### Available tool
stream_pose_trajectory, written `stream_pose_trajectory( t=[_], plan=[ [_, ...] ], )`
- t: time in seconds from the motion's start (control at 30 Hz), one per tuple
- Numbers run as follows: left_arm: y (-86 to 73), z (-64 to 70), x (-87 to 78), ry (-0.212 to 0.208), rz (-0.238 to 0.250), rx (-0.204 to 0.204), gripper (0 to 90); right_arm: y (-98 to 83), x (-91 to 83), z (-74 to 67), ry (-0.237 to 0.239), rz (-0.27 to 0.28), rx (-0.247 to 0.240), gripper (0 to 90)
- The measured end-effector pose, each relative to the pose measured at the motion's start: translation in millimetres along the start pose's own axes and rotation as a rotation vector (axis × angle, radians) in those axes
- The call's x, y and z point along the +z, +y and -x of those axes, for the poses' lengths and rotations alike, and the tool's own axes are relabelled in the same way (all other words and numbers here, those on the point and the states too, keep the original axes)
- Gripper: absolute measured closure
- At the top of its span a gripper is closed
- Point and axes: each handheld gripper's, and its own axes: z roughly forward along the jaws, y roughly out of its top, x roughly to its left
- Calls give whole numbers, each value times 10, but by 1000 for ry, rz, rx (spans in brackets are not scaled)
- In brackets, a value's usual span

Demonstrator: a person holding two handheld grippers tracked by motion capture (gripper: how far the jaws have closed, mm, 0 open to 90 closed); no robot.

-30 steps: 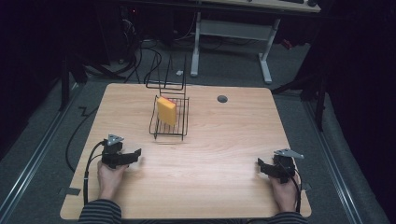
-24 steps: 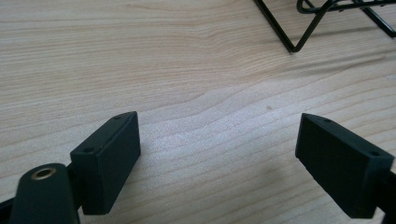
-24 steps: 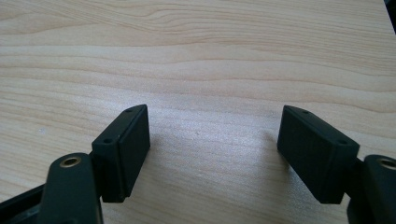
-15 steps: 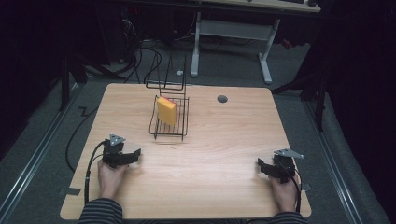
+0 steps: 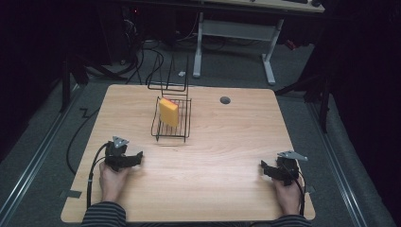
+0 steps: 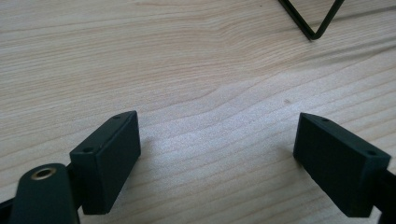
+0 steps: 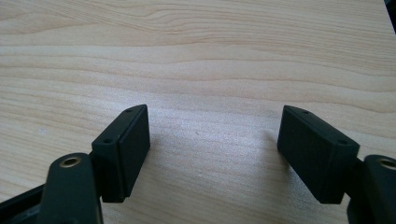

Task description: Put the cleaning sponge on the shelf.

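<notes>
Yellow block (image 5: 168,112) in wire rack (image 5: 172,130), well beyond both tongs

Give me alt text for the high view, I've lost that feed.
A wooden table seen from above, with a black wire rack holding a yellow block near its far edge. The left gripper and right gripper rest near the near corners, empty.

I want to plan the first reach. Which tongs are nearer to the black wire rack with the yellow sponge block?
Left. The left tongs rest just below-left of the black wire rack; the right tongs sit far off near the table's right edge.
</notes>
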Motion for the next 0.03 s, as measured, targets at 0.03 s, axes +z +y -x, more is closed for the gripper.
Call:
stream_pose_trajectory(
  t=[0.03],
  plan=[
    [0,0,0,-1,0,1,154,0,0,0,0,0,0,256]
  ],
)
